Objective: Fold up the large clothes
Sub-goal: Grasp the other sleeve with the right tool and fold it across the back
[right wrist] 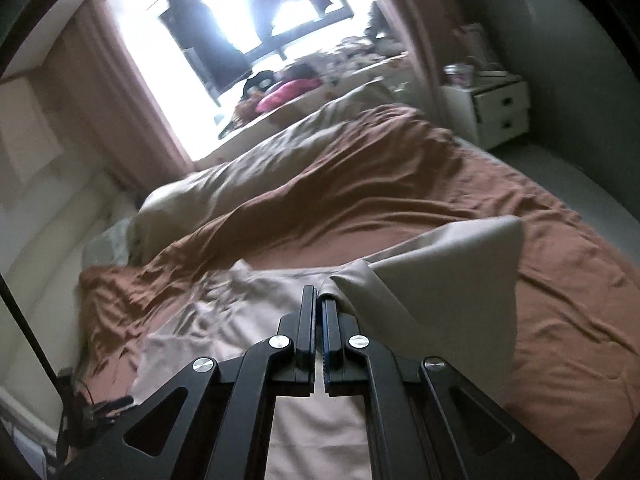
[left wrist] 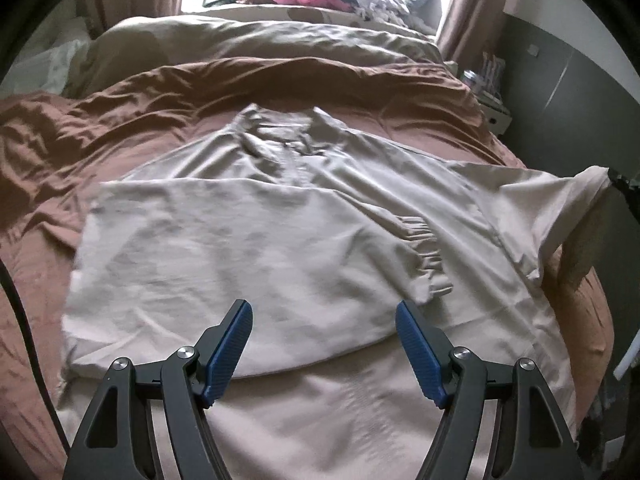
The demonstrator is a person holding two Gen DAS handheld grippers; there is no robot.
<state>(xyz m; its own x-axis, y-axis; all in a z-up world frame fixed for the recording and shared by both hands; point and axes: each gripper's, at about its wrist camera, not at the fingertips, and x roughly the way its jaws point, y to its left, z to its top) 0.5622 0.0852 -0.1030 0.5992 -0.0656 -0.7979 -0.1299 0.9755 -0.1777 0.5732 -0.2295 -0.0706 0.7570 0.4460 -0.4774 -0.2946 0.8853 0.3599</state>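
A large beige shirt (left wrist: 304, 216) lies spread on a brown bedspread (left wrist: 120, 128), collar toward the far end, its left side folded over the middle. My left gripper (left wrist: 324, 320) hovers open above the shirt's lower part, nothing between its blue pads (left wrist: 232, 344). At the right edge of the left wrist view, the shirt's right sleeve (left wrist: 576, 196) is lifted off the bed. In the right wrist view my right gripper (right wrist: 318, 292) is shut on that beige sleeve (right wrist: 440, 276), which hangs raised above the bed.
Beige pillows and duvet (left wrist: 256, 40) lie at the bed's far end below a bright window (right wrist: 248, 40) with clothes heaped on its sill. A white nightstand (right wrist: 500, 112) stands beside the bed at the right. A dark cable (left wrist: 24, 328) runs along the left.
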